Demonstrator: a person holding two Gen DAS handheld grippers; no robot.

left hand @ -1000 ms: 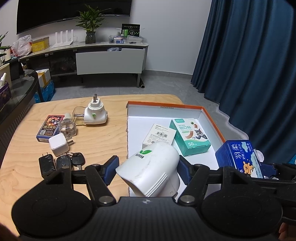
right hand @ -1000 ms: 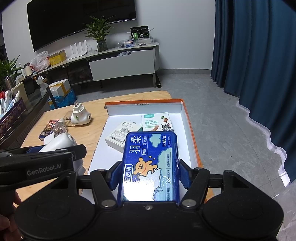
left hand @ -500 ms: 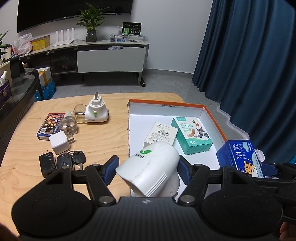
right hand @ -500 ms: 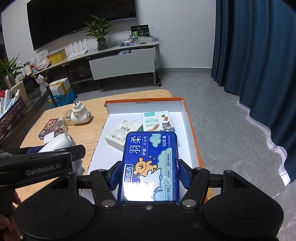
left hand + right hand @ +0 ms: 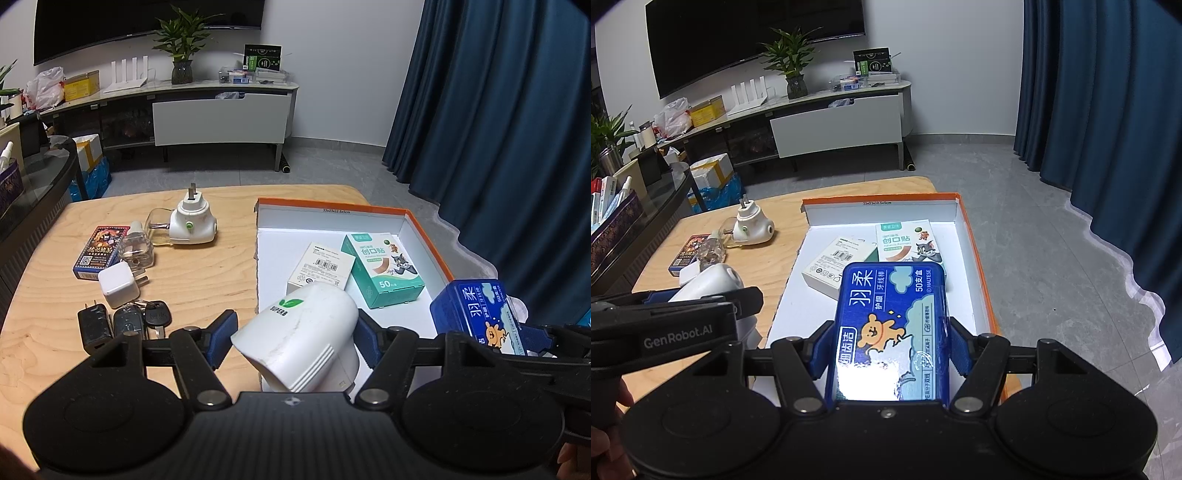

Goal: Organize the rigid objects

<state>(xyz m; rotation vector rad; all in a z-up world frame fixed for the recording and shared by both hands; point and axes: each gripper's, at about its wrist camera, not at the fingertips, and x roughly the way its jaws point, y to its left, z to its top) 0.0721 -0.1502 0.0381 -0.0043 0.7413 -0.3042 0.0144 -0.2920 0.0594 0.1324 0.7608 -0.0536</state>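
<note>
Left hand-held gripper (image 5: 295, 332) clamped on white plug-in device (image 5: 299, 332); right hand-held gripper (image 5: 888, 349) clamped on blue floss-pick box (image 5: 890, 332), orange-rimmed tray (image 5: 977, 258) just beyond.

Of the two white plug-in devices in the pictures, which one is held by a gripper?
The white device with the green leaf logo, clamped in the left gripper; the other white device lies free on the table.

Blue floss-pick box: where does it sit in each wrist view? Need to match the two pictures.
Left wrist view: the blue floss-pick box is at the lower right edge, clamped in the right tool, beside the tray's near right corner.
Right wrist view: the box fills the lower centre, between the right tool's blue pads.
Shared landmark: the green plaster box in the orange-rimmed tray.
</note>
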